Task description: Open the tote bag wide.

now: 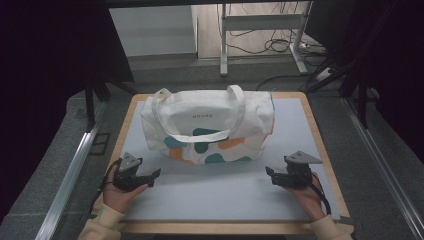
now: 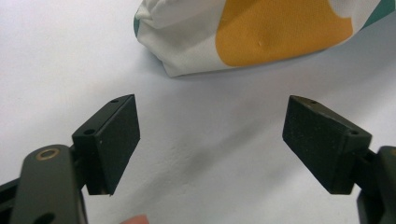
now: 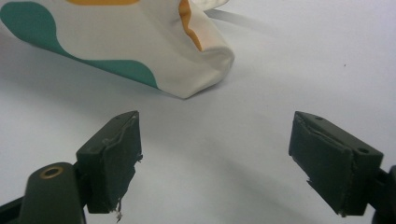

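Tote bag (image 1: 210,127) mid-mat (image 1: 210,195), open grippers flanking near corners.

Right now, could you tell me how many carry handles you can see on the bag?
2: one handle loops up at the bag's left end, the other handle arches near its right.

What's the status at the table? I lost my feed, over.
Left gripper and right gripper both open, empty, low over the mat. Tote bag lies between and beyond them, untouched. Nothing in the way.
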